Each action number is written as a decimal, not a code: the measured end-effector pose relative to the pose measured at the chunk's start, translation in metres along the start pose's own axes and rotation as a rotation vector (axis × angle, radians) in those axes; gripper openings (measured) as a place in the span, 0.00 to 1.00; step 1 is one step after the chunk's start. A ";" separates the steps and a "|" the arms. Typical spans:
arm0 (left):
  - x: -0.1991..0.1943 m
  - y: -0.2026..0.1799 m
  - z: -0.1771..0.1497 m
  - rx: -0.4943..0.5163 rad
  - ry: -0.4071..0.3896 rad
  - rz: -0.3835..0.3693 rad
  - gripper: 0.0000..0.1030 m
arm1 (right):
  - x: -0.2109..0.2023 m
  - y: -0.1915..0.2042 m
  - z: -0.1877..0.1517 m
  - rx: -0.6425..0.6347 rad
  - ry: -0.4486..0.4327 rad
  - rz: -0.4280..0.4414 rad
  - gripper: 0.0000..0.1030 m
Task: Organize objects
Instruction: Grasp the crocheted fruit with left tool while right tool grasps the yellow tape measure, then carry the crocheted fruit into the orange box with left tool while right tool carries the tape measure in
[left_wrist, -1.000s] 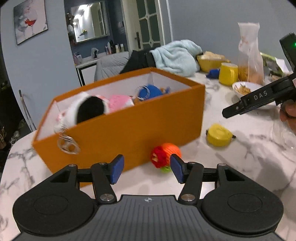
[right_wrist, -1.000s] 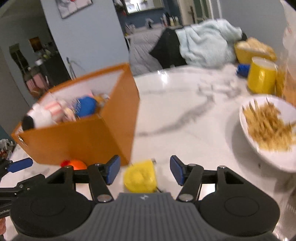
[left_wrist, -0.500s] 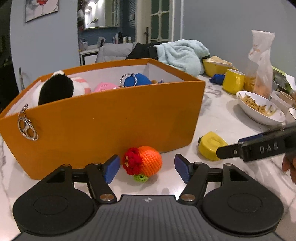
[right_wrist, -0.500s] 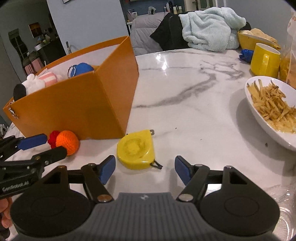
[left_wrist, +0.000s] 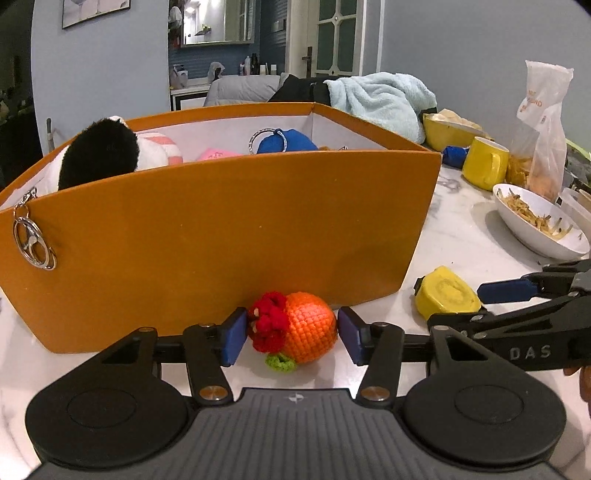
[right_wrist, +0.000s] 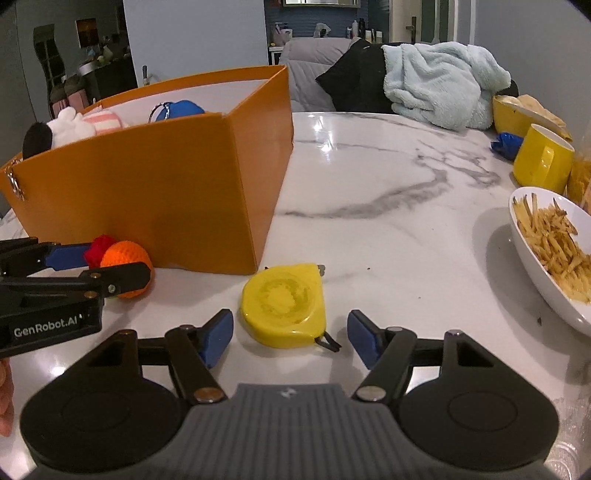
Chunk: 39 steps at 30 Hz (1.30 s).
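Left wrist view: orange box (left_wrist: 221, 240) holds sorted toys. Against its wall lies the crocheted orange (left_wrist: 299, 332), bracketed by the left gripper (left_wrist: 291, 334), jaws apart, seemingly to grab. Right gripper (right_wrist: 290, 338), parted, frames the yellow tape measure (right_wrist: 284, 304).

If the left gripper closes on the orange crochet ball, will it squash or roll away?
The crochet ball looks yarn-made, so probably soft and light, yielding slightly. Being rounded, it might roll, but the left gripper pads flank it and the orange box stands behind.
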<state>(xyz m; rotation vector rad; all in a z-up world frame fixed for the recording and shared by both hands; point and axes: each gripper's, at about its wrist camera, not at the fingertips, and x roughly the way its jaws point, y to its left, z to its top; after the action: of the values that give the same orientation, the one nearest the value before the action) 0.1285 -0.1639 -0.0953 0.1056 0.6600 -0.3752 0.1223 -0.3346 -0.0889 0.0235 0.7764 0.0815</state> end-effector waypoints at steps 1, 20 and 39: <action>0.000 -0.001 0.000 0.006 -0.003 0.003 0.60 | 0.002 0.000 0.000 0.001 0.006 0.002 0.68; 0.003 0.001 -0.007 0.005 0.063 -0.011 0.55 | 0.001 0.006 -0.002 -0.065 -0.004 0.005 0.50; -0.073 0.009 0.012 0.124 0.014 -0.048 0.55 | -0.043 0.028 -0.004 -0.151 -0.035 0.031 0.50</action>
<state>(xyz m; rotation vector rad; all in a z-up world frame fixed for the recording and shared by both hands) 0.0862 -0.1356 -0.0413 0.2111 0.6533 -0.4622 0.0872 -0.3104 -0.0607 -0.1066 0.7333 0.1684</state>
